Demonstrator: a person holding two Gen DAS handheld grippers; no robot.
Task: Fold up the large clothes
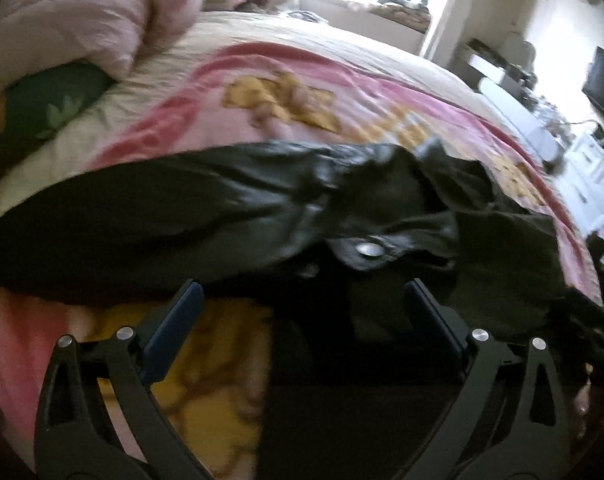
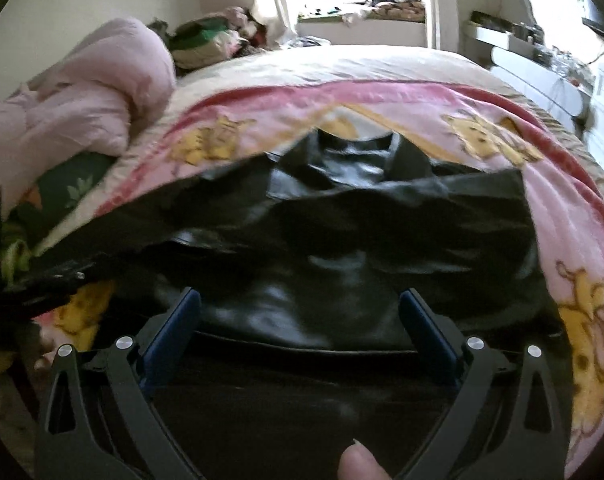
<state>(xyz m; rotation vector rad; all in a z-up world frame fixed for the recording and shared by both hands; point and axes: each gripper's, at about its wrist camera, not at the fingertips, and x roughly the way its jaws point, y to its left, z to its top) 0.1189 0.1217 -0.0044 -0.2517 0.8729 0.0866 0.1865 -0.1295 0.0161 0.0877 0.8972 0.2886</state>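
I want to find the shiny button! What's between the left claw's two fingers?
In the left wrist view, the open left claw has only black jacket and yellow-pink blanket between its fingers. The silver snap sits just beyond.

No text, label, brand, number or sign can be read in either view — both are blurred by motion. The pink fleece blanket with a red border (image 2: pixel 402 100) carries only printed yellow cartoon bears (image 2: pixel 478 136), with no lettering that can be made out. The round silver snap button (image 1: pixel 369 249) on the black leather-like jacket (image 1: pixel 181 200) shows no legible marking — it is too small and soft to tell.
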